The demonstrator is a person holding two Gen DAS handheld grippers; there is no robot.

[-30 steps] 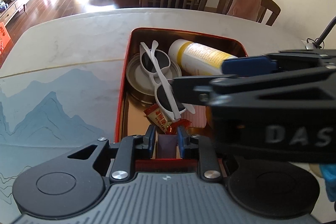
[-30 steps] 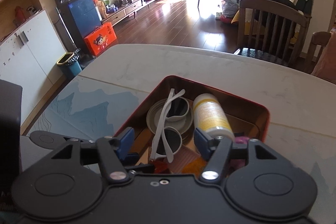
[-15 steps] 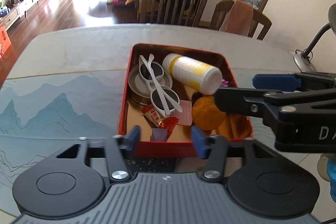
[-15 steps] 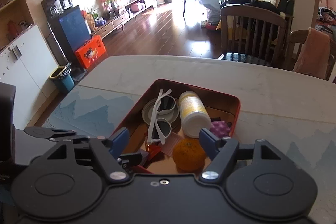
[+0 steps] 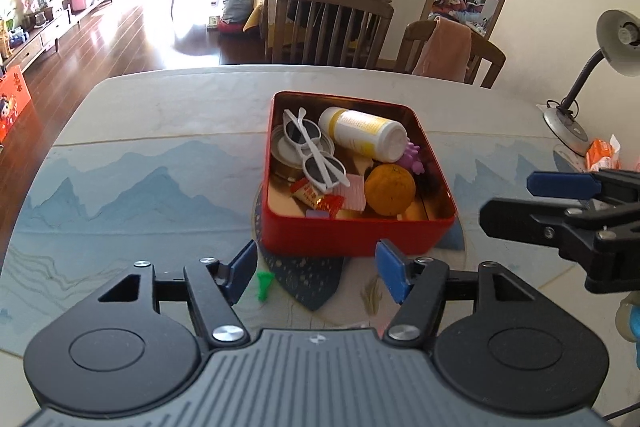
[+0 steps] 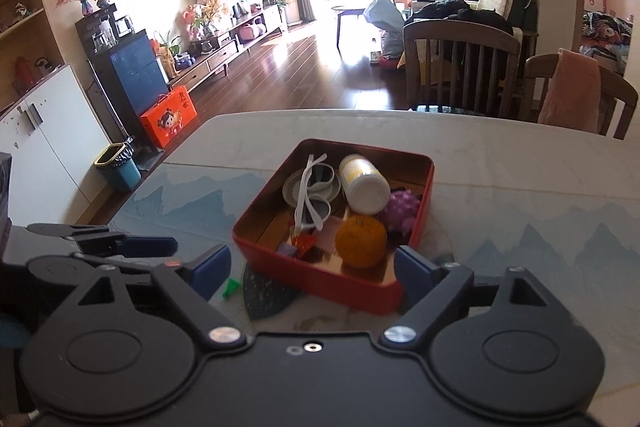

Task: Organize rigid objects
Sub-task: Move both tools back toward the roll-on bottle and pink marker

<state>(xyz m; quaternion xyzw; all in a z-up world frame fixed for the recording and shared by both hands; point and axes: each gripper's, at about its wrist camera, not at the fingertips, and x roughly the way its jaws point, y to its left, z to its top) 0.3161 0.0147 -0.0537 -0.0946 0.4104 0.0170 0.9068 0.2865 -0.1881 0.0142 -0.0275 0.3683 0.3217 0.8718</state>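
Both grippers' fingers (image 5: 244, 269) apart, near red tin (image 5: 352, 235)

One red rectangular metal tin (image 5: 352, 235), centre of the left wrist frame, on one pale table top with a blue mountain print (image 5: 132, 195).

In the tin:
- one pair of white-framed plastic sunglasses (image 5: 316, 153);
- one white cylindrical bottle with a yellow label (image 5: 362, 133);
- one round orange fruit (image 5: 389, 189);
- one round silver metal lid (image 5: 286, 151);
- one purple spiky toy (image 5: 412, 157);
- one red-and-yellow snack wrapper (image 5: 318, 197);
- one pink ridged block (image 5: 354, 191).

Lower centre: one small green plastic piece (image 5: 264, 285).

Top: two wooden slat-back chairs (image 5: 332, 23).

Right edge: one grey gooseneck desk lamp (image 5: 584, 83).
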